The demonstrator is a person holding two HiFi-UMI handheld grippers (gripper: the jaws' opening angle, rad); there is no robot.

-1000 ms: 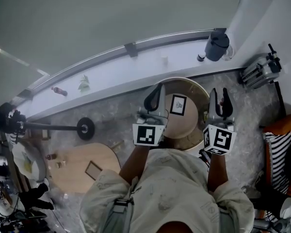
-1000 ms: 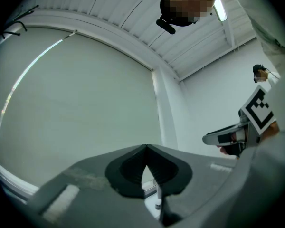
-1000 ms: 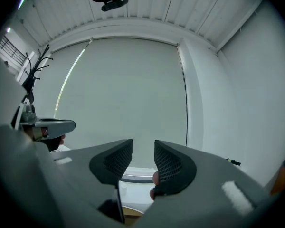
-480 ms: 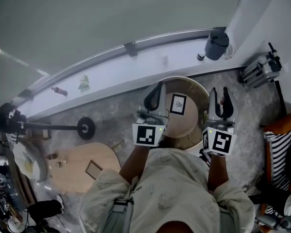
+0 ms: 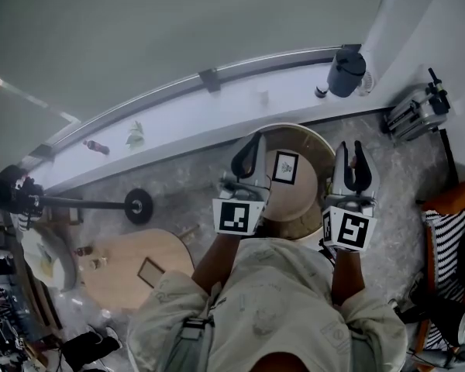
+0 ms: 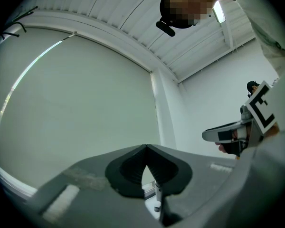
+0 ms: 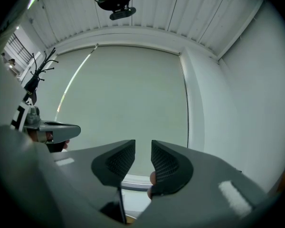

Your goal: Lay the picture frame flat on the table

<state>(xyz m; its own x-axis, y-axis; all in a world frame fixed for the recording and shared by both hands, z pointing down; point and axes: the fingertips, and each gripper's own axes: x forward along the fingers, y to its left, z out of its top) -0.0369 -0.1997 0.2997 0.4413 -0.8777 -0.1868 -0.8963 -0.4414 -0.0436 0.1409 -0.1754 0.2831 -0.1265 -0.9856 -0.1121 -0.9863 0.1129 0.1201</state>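
Between the person's raised forearms, the left gripper [image 5: 248, 155] is pointing toward twelve o'clock in the head view. Its jaws are pressing together at the tips and are holding nothing, as the left gripper view shows [image 6: 146, 148]. At three o'clock from it, the right gripper [image 5: 351, 157] is pointing the same way. Its jaws are closing, with a clear gap between the ribbed pads and nothing in that gap [image 7: 143, 151]. Neither gripper is touching anything.

Between the two grippers, the picture frame [image 5: 284, 167] is sitting on the round wooden table [image 5: 294, 208], slightly past the table's middle toward twelve o'clock. It is showing its black border and pale mat to the head camera. Whether it is standing upright or leaning, I cannot tell.

Farther out at one o'clock, a dark grey jug [image 5: 346, 72] is standing on the white ledge [image 5: 178, 118], with a small white cup [image 5: 262, 94] resting well apart from it toward twelve o'clock. At eight o'clock, a second wooden table [image 5: 120, 266] is standing on the floor. At four o'clock, a striped cushion [image 5: 442, 254] is lying on a seat.
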